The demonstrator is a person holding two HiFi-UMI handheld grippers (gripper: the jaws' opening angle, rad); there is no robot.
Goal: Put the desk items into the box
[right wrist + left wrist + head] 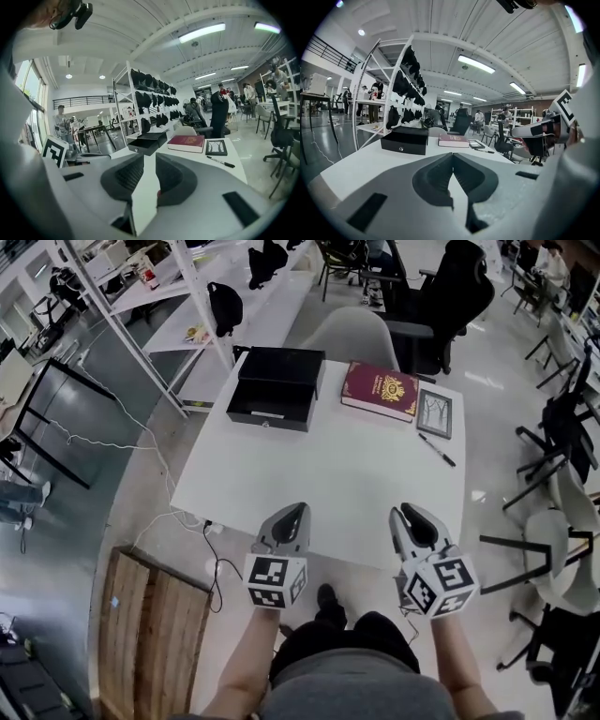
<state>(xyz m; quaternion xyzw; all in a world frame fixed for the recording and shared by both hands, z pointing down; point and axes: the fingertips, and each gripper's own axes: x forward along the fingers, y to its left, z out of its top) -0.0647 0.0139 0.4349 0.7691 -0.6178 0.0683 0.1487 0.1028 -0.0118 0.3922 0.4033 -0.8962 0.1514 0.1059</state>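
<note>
Approach step, nothing packed yet. Far across the tabletop (319, 486): open black box (277, 388), seemingly empty, red book (380, 390), framed picture (434, 413). Near edge: left gripper (298, 510), fingers together; right gripper (405, 512), fingers apart, empty. Pen (437, 449) beside the picture. Calls next for a reach to the book.

head view: up high, staring steeply down over the whole white table (319, 465) | left gripper view: low at the near edge, facing across toward the black box (404, 140) | right gripper view: same low angle, slightly further right | shared by all: black box, red book (186, 142), far edge
</note>
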